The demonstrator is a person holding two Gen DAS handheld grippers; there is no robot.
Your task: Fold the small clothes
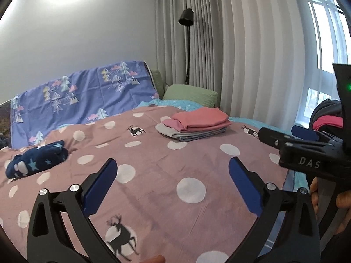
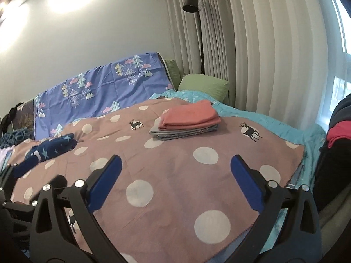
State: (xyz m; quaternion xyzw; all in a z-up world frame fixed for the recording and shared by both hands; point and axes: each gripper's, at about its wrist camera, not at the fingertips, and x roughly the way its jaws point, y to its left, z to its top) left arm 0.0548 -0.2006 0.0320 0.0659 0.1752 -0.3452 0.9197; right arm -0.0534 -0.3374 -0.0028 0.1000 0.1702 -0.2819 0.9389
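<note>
A stack of folded clothes (image 1: 195, 122) (image 2: 186, 120), with a salmon-pink piece on top, lies far out on the pink dotted bedspread (image 1: 166, 175) (image 2: 175, 186). A crumpled navy garment with stars (image 1: 37, 160) (image 2: 52, 149) lies to the left on the bed. My left gripper (image 1: 173, 164) hovers open above the bedspread with nothing between its blue pads. The right gripper (image 2: 176, 161) (image 1: 283, 132) is open too and holds nothing; it stands beside the left one, nearer the bed's right edge. Both are well short of the stack and the navy garment.
A purple tree-print sheet (image 1: 83, 92) drapes over the headboard, with a green pillow (image 1: 193, 94) beside it. A black floor lamp (image 1: 186, 17) and grey curtains (image 1: 252, 54) stand behind. A dark bag with red cloth (image 2: 337, 135) sits off the bed's right edge.
</note>
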